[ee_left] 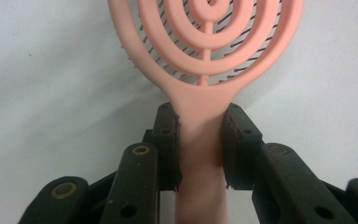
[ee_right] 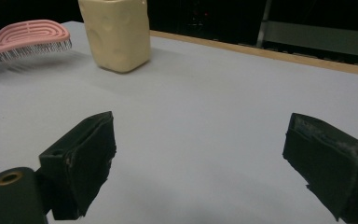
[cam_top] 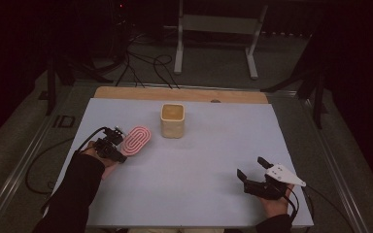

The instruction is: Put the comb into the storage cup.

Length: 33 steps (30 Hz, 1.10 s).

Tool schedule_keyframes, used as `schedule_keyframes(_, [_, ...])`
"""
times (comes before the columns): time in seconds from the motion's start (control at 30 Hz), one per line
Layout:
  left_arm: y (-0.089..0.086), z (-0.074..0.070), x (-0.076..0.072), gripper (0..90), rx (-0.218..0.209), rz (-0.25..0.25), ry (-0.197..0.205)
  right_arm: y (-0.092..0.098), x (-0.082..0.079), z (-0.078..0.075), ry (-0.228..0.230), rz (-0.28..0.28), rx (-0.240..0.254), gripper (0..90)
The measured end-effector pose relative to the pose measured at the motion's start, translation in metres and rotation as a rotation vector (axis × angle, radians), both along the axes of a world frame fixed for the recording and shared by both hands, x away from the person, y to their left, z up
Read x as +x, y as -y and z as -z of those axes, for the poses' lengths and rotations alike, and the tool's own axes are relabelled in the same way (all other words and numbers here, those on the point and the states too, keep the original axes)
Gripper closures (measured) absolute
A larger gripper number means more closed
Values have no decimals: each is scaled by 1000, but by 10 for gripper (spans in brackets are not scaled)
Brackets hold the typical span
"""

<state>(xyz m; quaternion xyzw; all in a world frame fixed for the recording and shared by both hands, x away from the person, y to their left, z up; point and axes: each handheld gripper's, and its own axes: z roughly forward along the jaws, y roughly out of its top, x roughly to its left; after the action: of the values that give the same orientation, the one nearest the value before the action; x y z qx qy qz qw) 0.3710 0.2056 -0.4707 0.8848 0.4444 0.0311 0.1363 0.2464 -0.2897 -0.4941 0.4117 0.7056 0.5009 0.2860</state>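
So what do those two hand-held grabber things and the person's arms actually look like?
Both are black two-jaw tools. The left gripper trails a black cable; its blocky jaws have chipped, worn pads and brass-coloured pivot pins. The right gripper carries a pale grey three-cornered plate on top and trails a cable too. The person wears dark long sleeves.

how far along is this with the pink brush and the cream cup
Done: the left tool has clamped the handle of the pink plastic hairbrush with ring-shaped slots. In hand: the brush is raised off the pale table, bristles down. Left, probably: putting it into the cream square cup, which looks empty. The right tool is open, holding nothing.
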Motion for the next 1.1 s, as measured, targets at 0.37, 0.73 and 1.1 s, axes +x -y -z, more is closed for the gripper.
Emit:
schedule_keyframes(0.37, [-1, -13, -3, 708, -33, -10, 75, 0, 0, 0, -3, -3, 1, 90])
schedule_keyframes(0.73, [-1, -26, -5, 708, -60, -17, 137, -2, 1, 1, -11, -7, -4, 90])
schedule_keyframes(1.1, [-3, -36, -8, 708, -97, -38, 228, -4, 1, 2, -15, -11, -17, 90])
